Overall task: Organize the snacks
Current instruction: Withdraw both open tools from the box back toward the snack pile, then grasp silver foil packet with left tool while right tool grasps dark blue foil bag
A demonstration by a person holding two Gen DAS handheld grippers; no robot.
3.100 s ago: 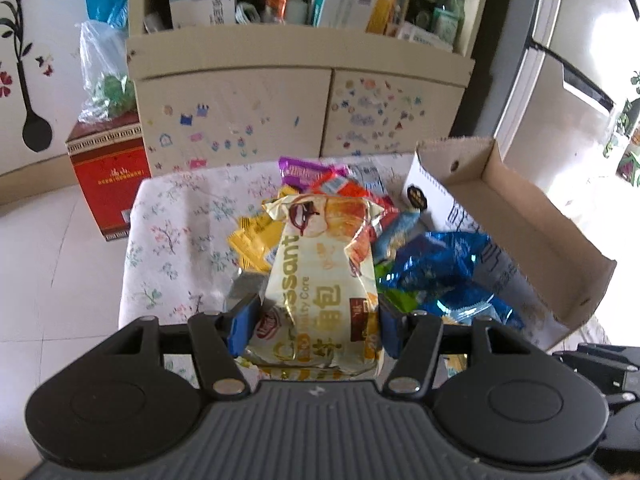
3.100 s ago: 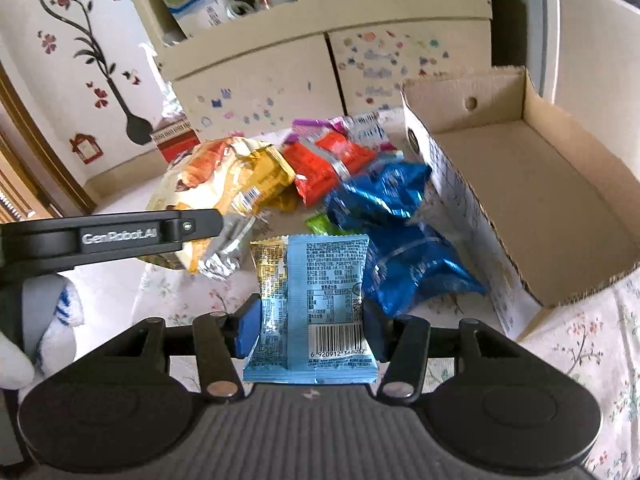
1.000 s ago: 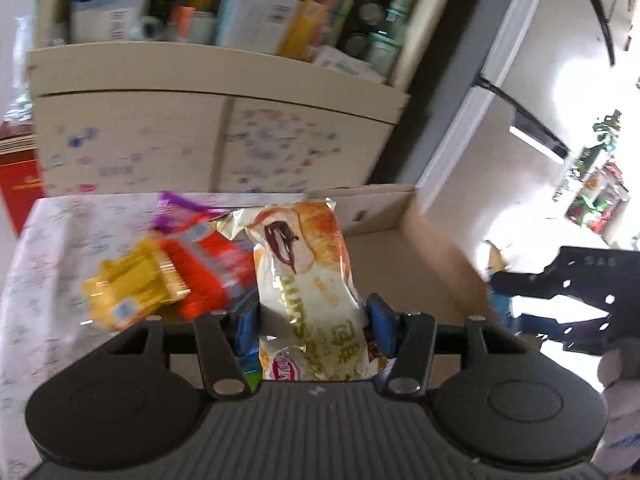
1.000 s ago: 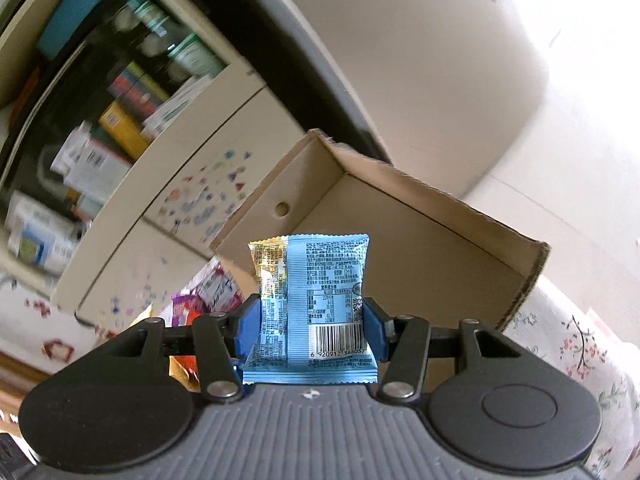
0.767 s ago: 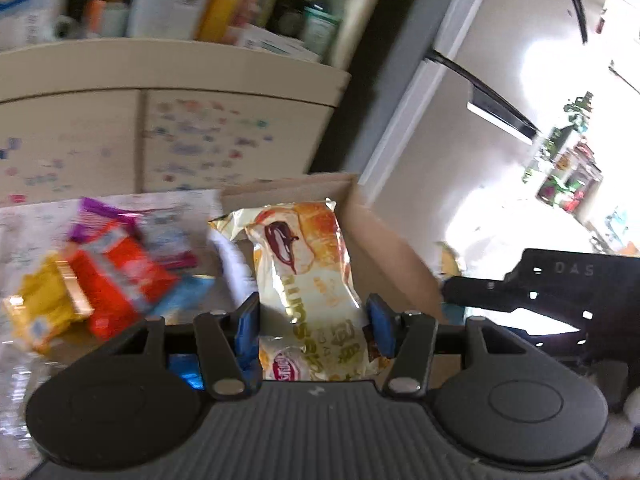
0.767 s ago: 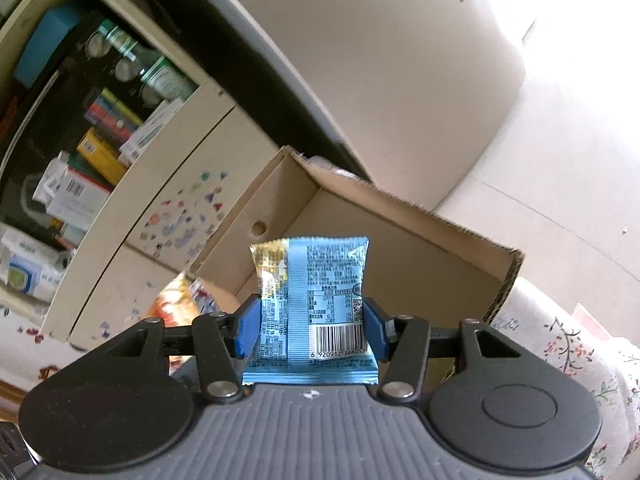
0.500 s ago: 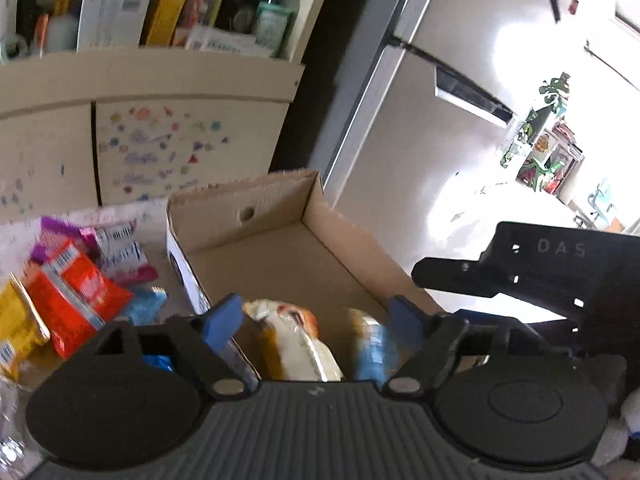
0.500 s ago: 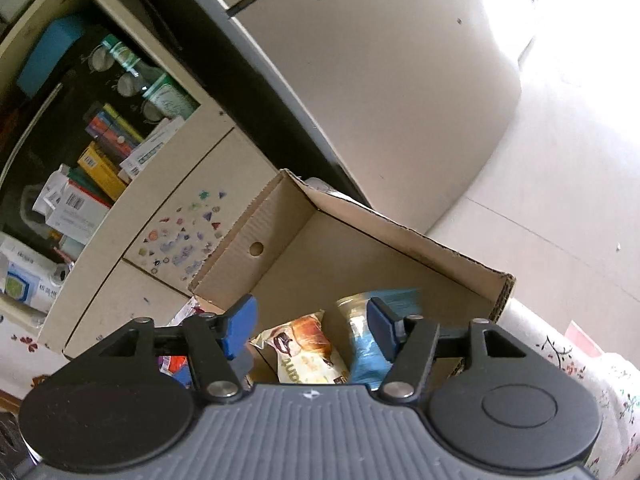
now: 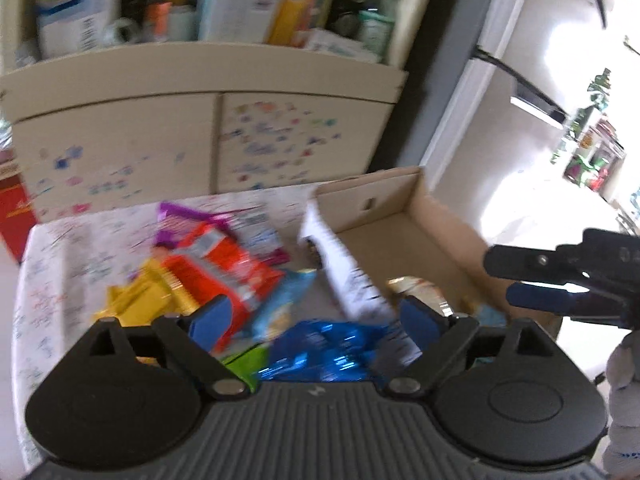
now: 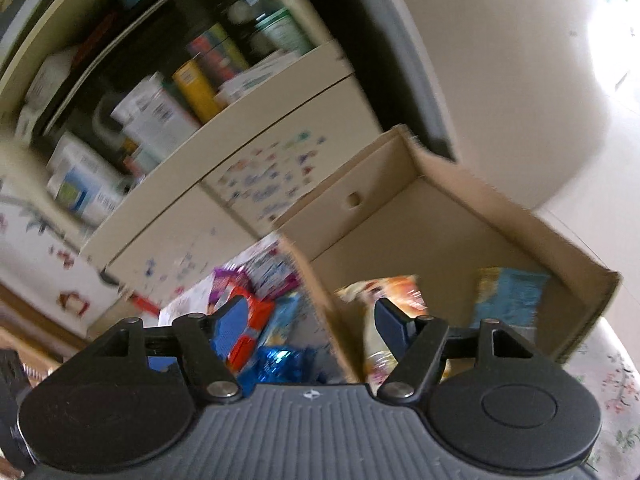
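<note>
L tongs point(image 9: 316, 316): my jaws opening wide, nothing betw them.
R tongs point(image 10: 310, 320): opening too, empty.
Done: pale croissant pack point(image 10: 380, 296) + light-blue foil sachet point(image 10: 508, 296) lie in brown cardboard box point(image 10: 460, 224).
Left: red point(image 9: 224, 256), yellow point(image 9: 140, 300), shiny blue point(image 9: 320, 348) pkts on floral-cloth bench point(image 9: 68, 248).

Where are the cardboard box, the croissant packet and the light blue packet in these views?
cardboard box point(image 10: 440, 236): right wrist view, bare inner floor.
croissant packet point(image 10: 384, 288): right wrist view, orange top end, lying in the box.
light blue packet point(image 10: 508, 296): right wrist view, middle of its blue face, in the box.
</note>
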